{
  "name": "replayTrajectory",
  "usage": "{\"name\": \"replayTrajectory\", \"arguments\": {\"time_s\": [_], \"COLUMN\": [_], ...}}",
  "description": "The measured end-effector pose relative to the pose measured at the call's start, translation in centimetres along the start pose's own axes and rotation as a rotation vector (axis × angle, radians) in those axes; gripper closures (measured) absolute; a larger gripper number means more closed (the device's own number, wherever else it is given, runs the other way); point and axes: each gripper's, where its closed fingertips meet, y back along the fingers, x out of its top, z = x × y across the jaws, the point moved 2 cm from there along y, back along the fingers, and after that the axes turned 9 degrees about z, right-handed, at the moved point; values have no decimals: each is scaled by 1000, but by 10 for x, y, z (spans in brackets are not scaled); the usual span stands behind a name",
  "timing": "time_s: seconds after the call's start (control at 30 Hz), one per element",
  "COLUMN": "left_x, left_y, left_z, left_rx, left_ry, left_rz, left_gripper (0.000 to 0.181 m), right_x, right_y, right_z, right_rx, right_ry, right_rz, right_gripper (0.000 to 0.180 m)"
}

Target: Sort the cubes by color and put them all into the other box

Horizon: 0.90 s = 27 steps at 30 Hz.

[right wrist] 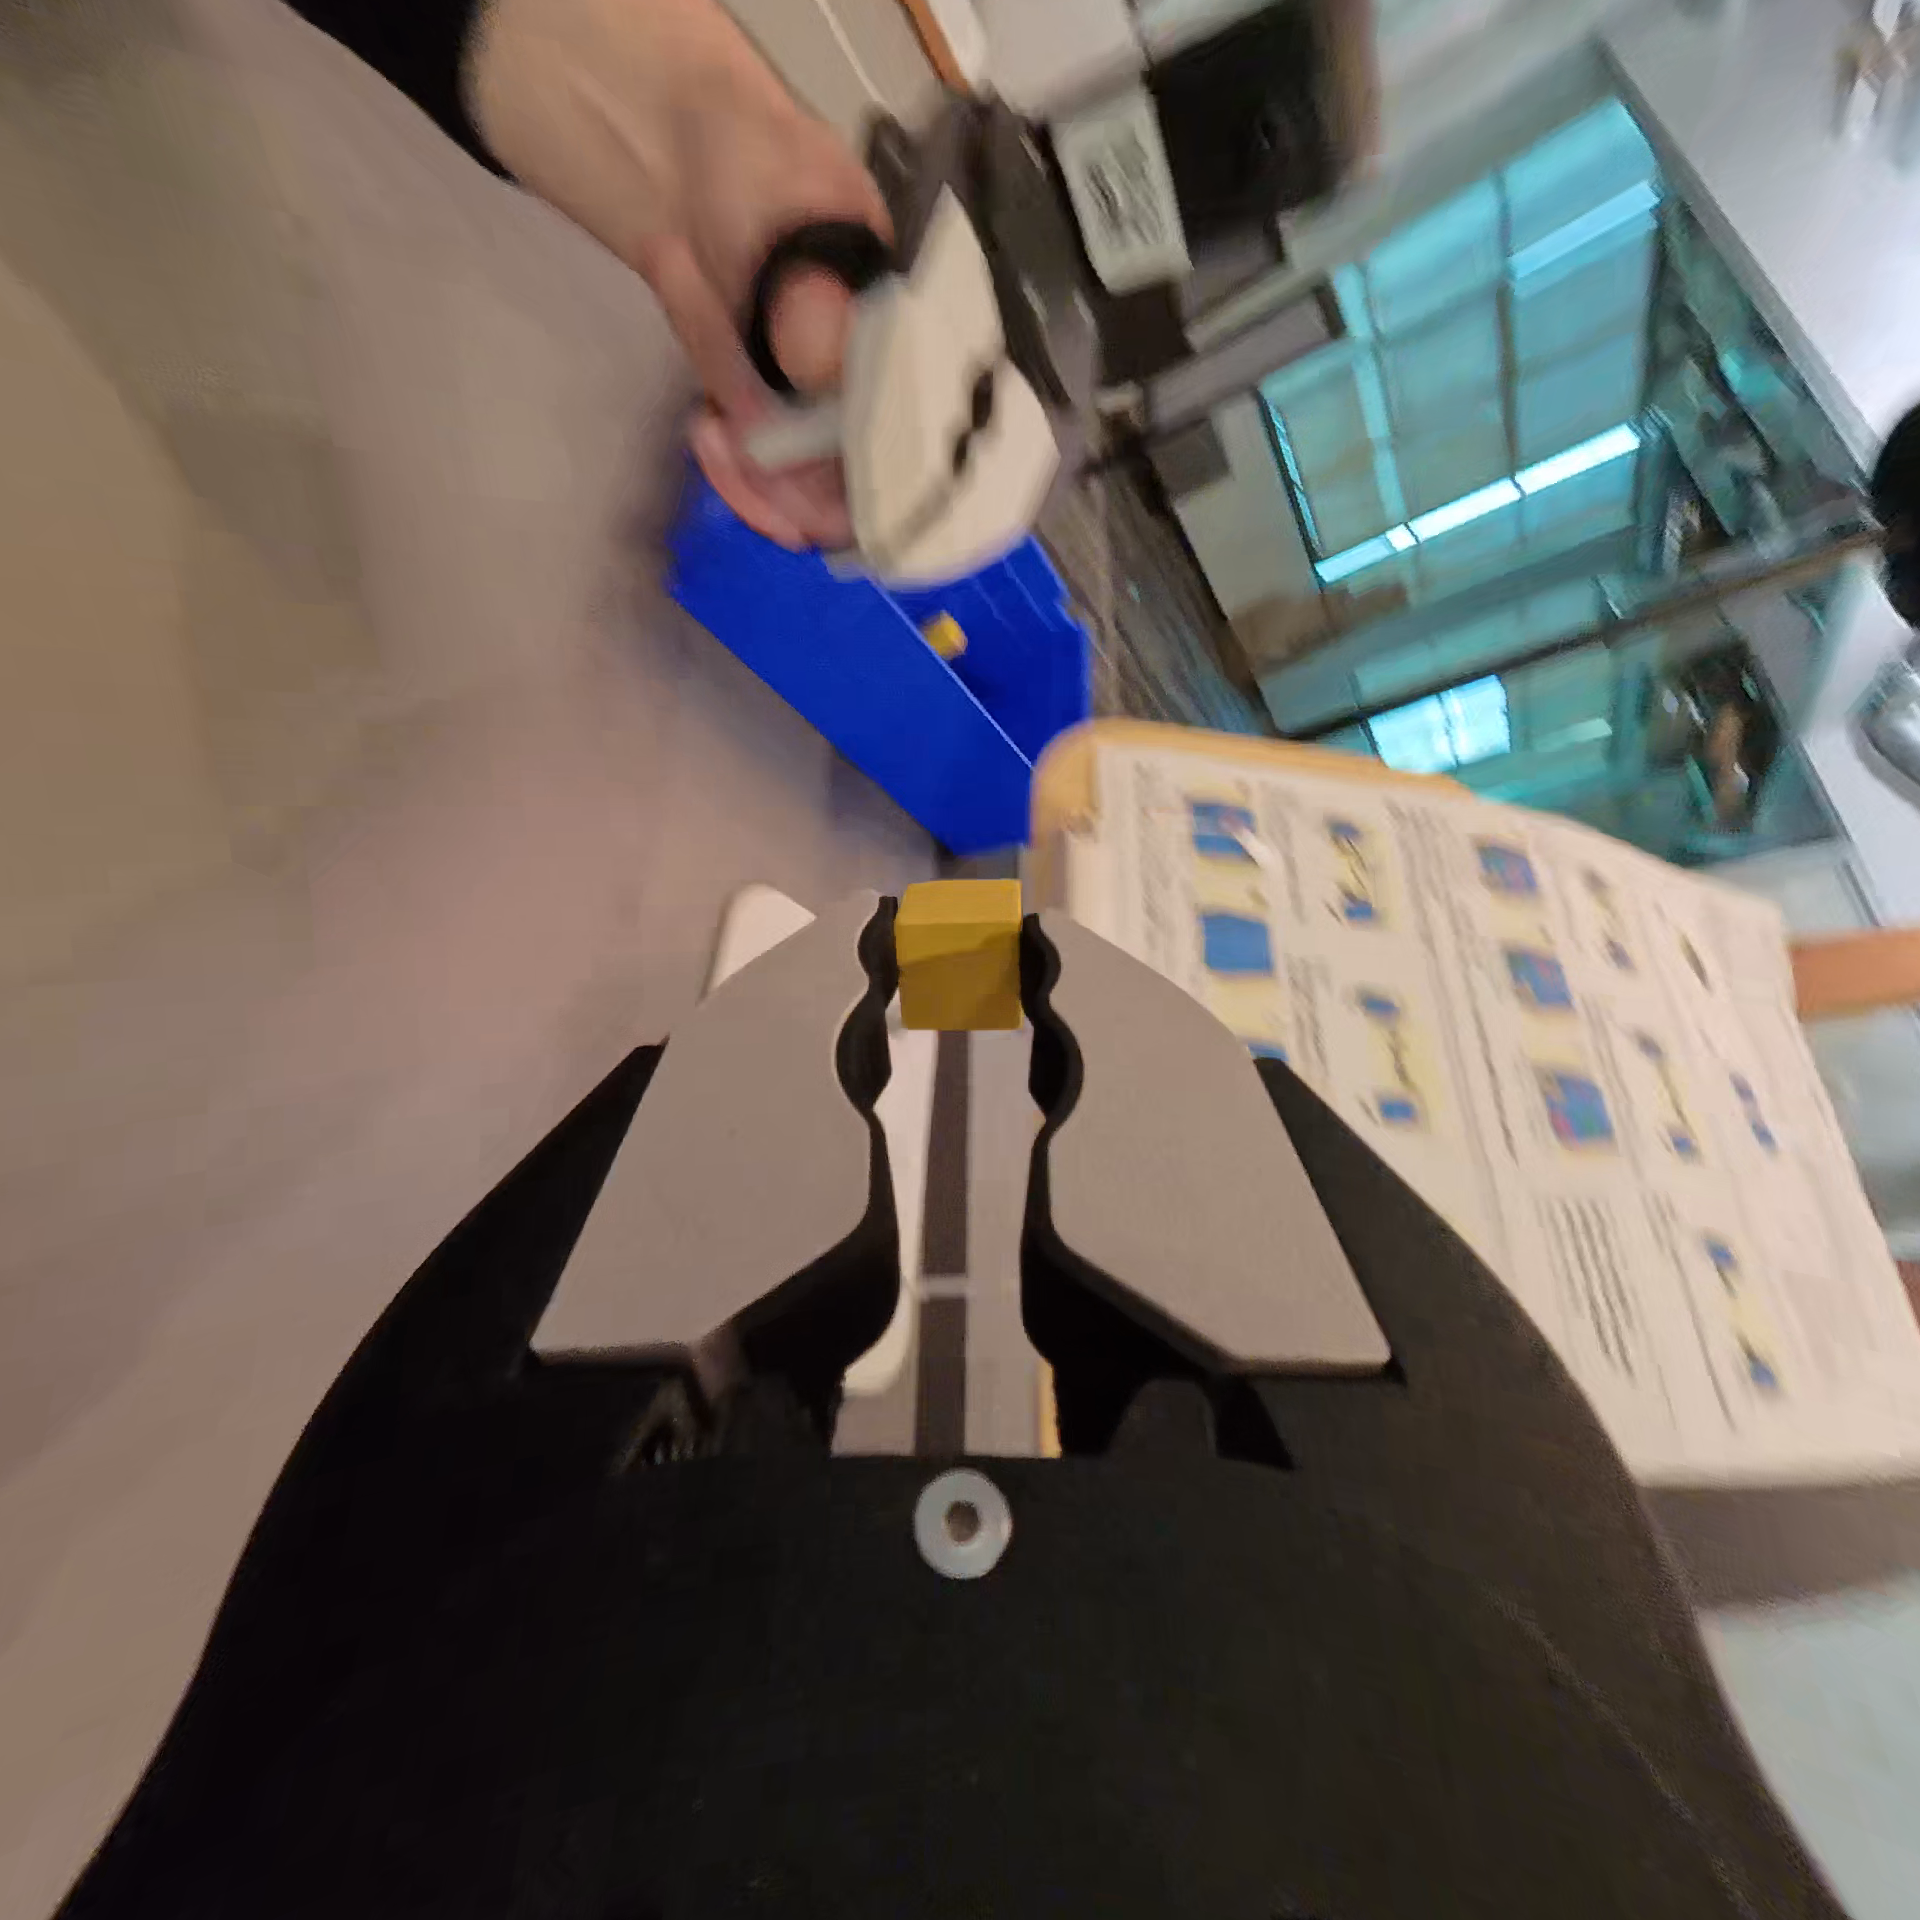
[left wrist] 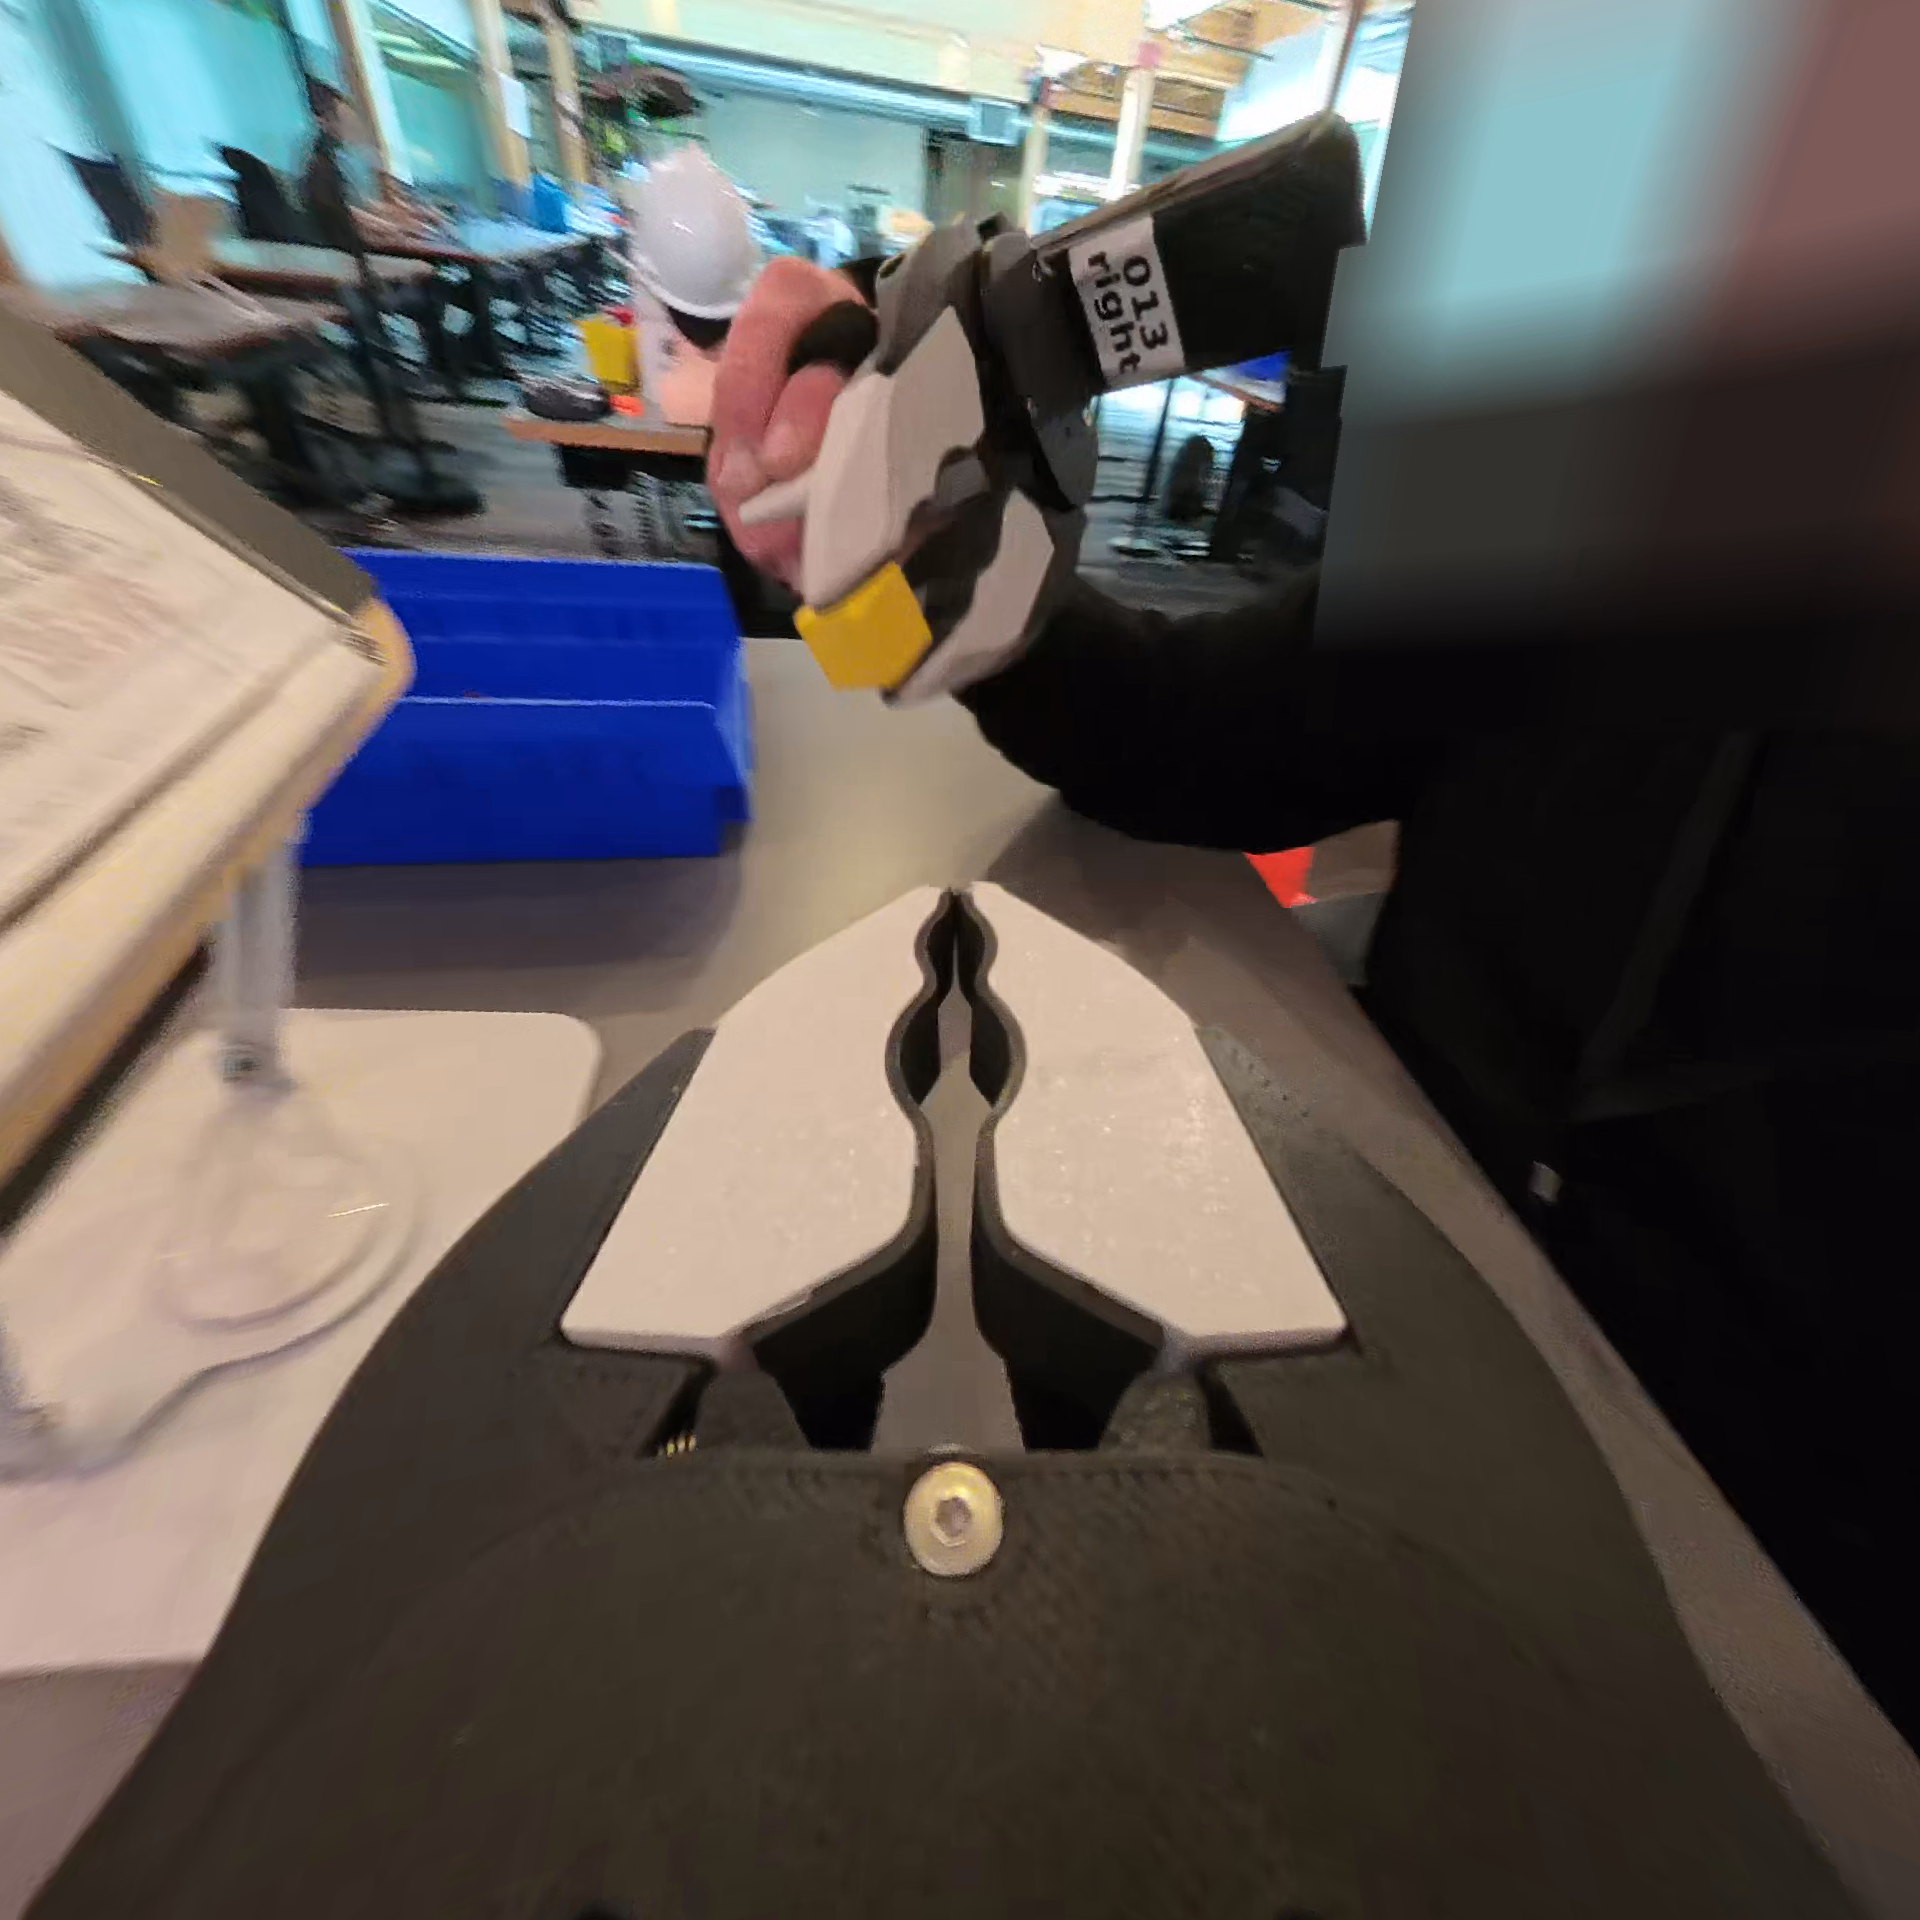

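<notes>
The left gripper [left wrist: 953, 896] is closed, its fingertips meeting with nothing between them. The right gripper [right wrist: 958, 961] is clamped at the tips on a yellow cube [right wrist: 958, 966], held raised and angled downward. A bare hand [left wrist: 774, 416] grips its handle, a dark sleeve behind it. In the right wrist view the other hand [right wrist: 717, 260] looks blurred, probably curled round the left handle.

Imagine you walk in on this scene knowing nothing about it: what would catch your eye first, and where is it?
First the yellow cube, pinched between the fingers of the right gripper and held in the air above the grey table. Next the bright blue box farther back on that table. The left gripper is shut and empty.
</notes>
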Motion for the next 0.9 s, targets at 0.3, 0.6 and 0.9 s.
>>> {"name": "replayTrajectory", "arguments": {"time_s": [0.3,0.6,0.9], "left_x": [39,32,28], "left_y": [31,27,33], "left_z": [-25,-26,-30], "left_rx": [263,276,314], "left_ry": [-241,-246,-266], "left_rz": [-57,-109,-163], "left_gripper": [181,181,181], "right_x": [-156,-265,-237], "right_y": [111,179,175], "right_z": [78,71,87], "right_rx": [-316,-486,-526], "right_ry": [-391,-777,-698], "right_rz": [-319,-602,-581], "right_gripper": [157,129,147]}}
